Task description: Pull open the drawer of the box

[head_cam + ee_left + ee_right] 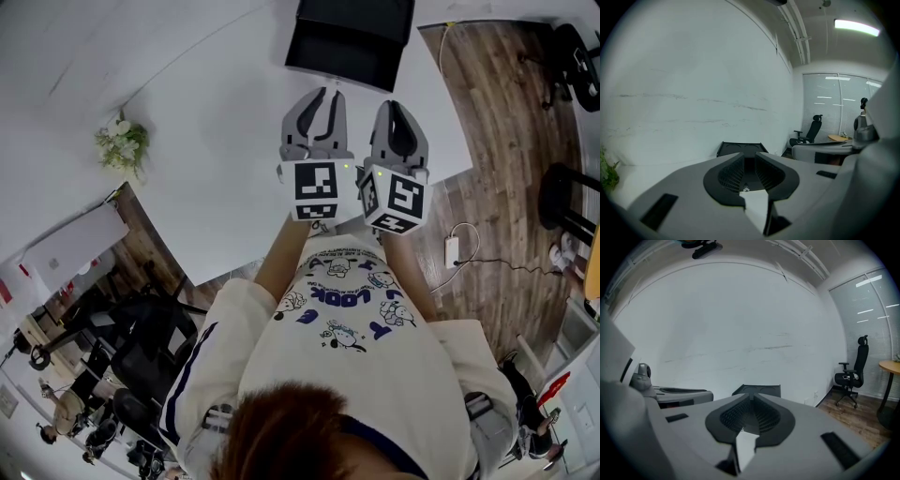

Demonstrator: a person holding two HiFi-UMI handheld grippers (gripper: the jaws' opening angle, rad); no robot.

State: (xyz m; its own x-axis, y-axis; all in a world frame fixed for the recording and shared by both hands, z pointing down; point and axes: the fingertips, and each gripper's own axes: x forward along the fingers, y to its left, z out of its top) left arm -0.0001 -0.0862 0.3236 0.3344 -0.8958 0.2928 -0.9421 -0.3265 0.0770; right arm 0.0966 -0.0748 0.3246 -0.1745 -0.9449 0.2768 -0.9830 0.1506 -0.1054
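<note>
A black box (pixel 352 42) stands at the far edge of the white table (pixel 216 122); its drawer front cannot be made out. Both grippers hover side by side over the table's near part, well short of the box. The jaws of my left gripper (pixel 325 92) stand a narrow gap apart with nothing between them; the box (pixel 740 149) shows beyond the left gripper (pixel 749 158). My right gripper (pixel 398 105) is shut and empty. In the right gripper view, the right gripper's (pixel 751 396) tips meet below the box (pixel 757 390).
A small potted plant with white flowers (pixel 122 145) sits at the table's left. A wooden floor with a power strip and cable (pixel 453 248) lies to the right. An office chair (pixel 853 371) stands by the windows. A white wall rises behind the table.
</note>
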